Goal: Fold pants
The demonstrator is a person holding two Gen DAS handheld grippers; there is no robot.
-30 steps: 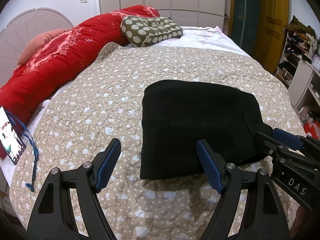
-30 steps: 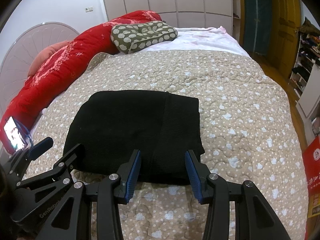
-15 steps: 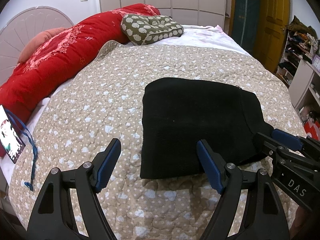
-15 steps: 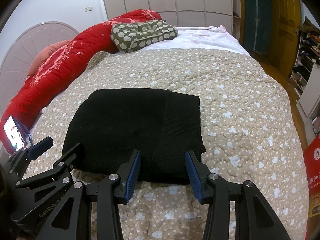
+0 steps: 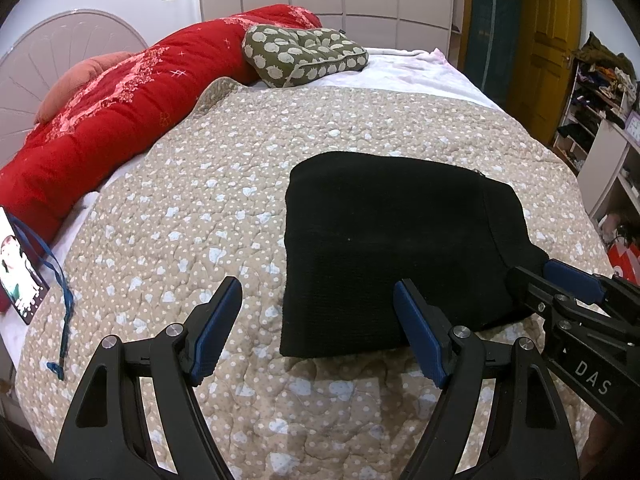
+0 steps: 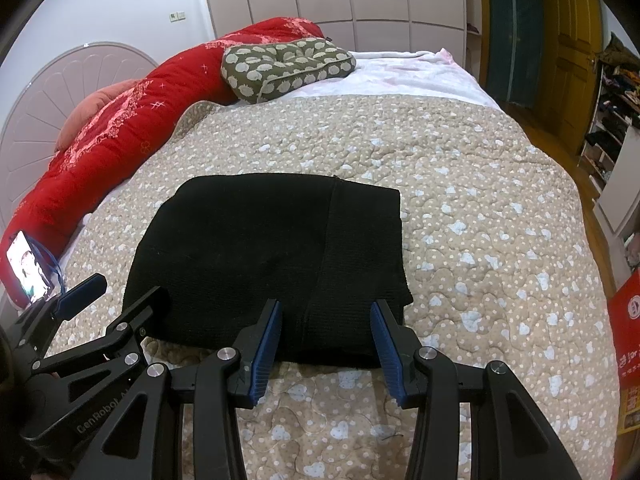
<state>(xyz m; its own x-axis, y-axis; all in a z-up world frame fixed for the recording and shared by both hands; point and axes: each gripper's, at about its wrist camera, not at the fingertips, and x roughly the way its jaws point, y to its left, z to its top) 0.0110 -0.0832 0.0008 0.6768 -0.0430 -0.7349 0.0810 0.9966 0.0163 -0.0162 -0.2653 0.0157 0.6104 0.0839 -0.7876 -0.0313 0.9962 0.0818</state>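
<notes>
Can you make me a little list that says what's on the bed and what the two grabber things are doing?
place: bed with a beige spotted quilt
pants: black pants, folded into a flat rectangle on the quilt
left gripper: left gripper, open, at the near left corner of the pants, holding nothing
right gripper: right gripper, open, at the near edge of the pants, holding nothing
far end of bed: green patterned cushion beside a red blanket
left edge of bed: phone with a lit screen and a blue strap

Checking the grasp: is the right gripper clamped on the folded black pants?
No, the right gripper is open, its blue pads apart over the folded black pants.
</notes>
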